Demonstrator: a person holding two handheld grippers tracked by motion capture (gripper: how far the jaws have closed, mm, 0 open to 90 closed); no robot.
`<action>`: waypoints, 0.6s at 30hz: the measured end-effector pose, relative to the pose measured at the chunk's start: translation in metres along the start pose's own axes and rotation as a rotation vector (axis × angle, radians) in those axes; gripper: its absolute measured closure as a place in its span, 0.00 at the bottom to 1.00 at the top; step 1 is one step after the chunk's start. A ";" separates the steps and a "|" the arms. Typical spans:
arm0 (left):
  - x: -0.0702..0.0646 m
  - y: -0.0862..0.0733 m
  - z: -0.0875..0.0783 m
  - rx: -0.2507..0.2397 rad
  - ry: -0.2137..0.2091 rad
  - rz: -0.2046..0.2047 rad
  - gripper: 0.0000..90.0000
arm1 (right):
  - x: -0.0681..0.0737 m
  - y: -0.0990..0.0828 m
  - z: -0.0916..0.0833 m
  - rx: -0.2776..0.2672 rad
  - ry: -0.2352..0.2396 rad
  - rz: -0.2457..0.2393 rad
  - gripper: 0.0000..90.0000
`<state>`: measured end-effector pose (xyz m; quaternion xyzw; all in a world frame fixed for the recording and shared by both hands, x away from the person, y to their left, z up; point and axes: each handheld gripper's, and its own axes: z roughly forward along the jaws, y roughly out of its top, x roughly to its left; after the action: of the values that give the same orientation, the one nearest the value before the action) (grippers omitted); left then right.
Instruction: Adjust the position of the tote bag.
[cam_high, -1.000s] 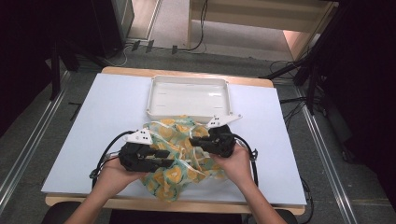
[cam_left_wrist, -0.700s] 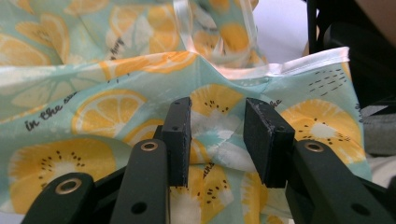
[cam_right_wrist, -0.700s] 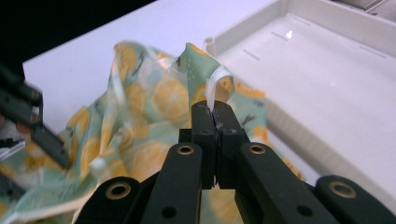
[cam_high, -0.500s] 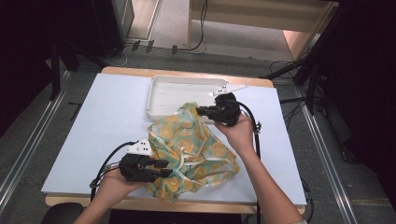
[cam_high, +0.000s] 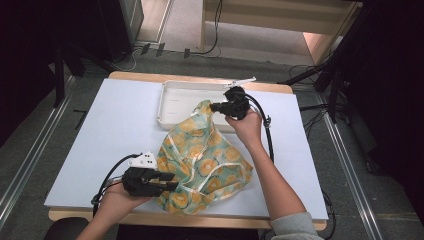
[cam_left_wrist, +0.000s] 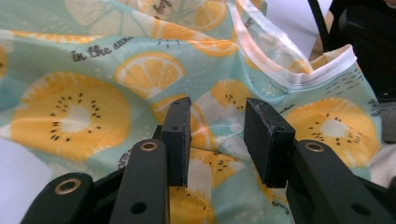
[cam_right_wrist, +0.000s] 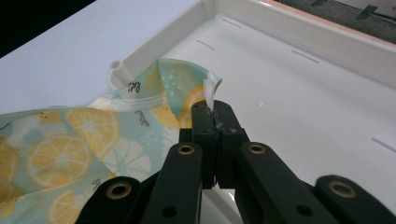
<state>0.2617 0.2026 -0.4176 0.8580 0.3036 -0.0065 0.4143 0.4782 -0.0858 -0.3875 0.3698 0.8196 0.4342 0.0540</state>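
Observation:
A mint-green cloth (cam_high: 200, 155) printed with orange and lemon slices lies spread on the white table, white trim along its edges. My right gripper (cam_high: 214, 106) is shut on a trimmed corner of it and holds that corner up over the near edge of the white tray (cam_high: 170, 102). In the right gripper view the trim pokes out above the closed right gripper (cam_right_wrist: 215, 116), with the cloth (cam_right_wrist: 70, 144) trailing left. My left gripper (cam_high: 170, 182) rests at the cloth's near left edge. In the left gripper view the left gripper (cam_left_wrist: 217, 135) has its jaws apart, with the cloth (cam_left_wrist: 93, 93) lying beyond the gap.
The tray (cam_right_wrist: 327, 32) is shallow and sits at the far middle of the table (cam_high: 115, 125). Cables trail from both grippers. Bare white tabletop lies to the left of the cloth. Dark floor, rails and furniture legs surround the table.
My right gripper has carried the cloth's corner from the table's middle out to the tray, stretching the bunched cloth open. The left gripper has stayed near the front edge.

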 end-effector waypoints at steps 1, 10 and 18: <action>0.001 0.000 -0.001 -0.008 -0.002 -0.005 0.69 | -0.001 -0.001 0.003 0.005 0.006 0.010 1.00; 0.001 0.007 -0.014 -0.062 0.016 -0.008 0.67 | 0.006 -0.013 0.012 0.026 0.021 -0.003 0.91; 0.005 0.025 -0.030 -0.081 0.029 -0.003 0.65 | 0.020 -0.009 -0.029 -0.040 -0.021 -0.061 0.76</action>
<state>0.2714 0.2144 -0.3815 0.8401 0.3111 0.0176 0.4440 0.4467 -0.0953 -0.3711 0.3478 0.8212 0.4447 0.0831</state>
